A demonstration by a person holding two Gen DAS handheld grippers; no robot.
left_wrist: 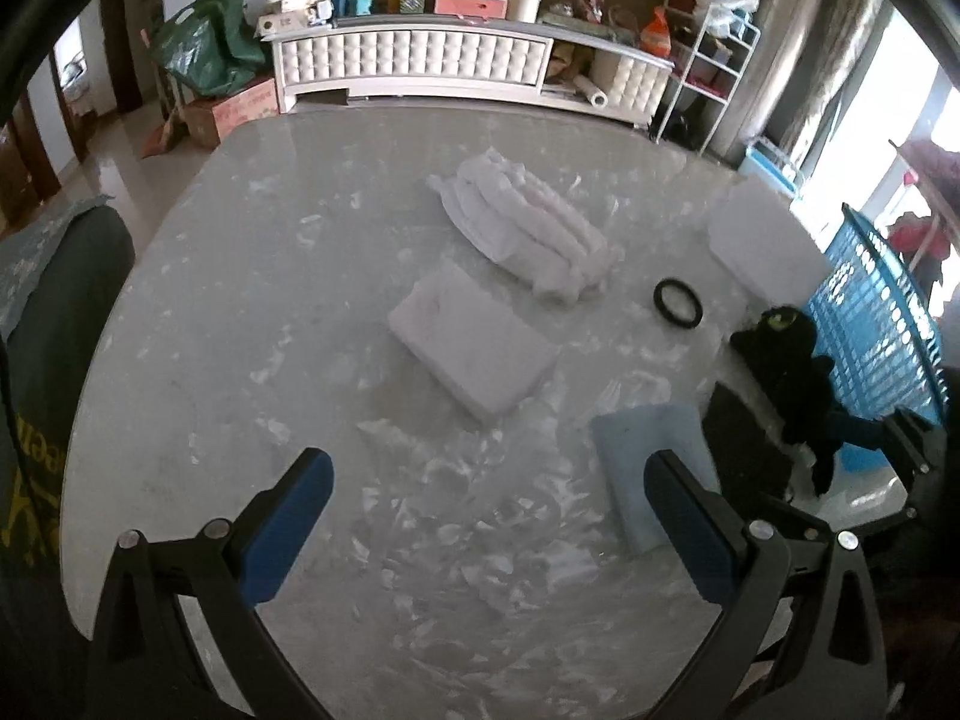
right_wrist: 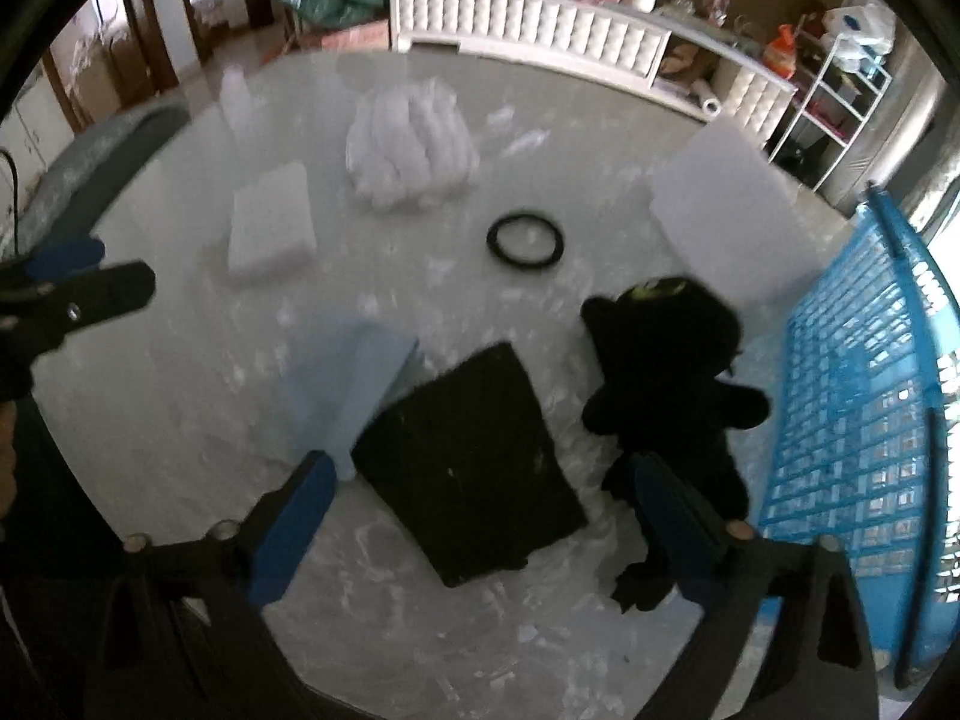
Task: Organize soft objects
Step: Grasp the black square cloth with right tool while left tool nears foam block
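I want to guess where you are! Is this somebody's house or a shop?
Probably a home living room. A marble-look table stands before a long white padded cabinet cluttered with boxes, with a wire shelf rack beside it. A blue laundry-style basket and a black plush toy suggest home too.

basket (right_wrist: 852,420) blue lattice | plush toy (right_wrist: 666,372) black | table (left_wrist: 300,360) grey marbled | cloth (right_wrist: 354,384) pale blue, possibly grey

Two white foam blocks (right_wrist: 273,222) (right_wrist: 729,225), one black plush toy (right_wrist: 666,372), one black ring (right_wrist: 525,240), one blue basket (right_wrist: 852,420).
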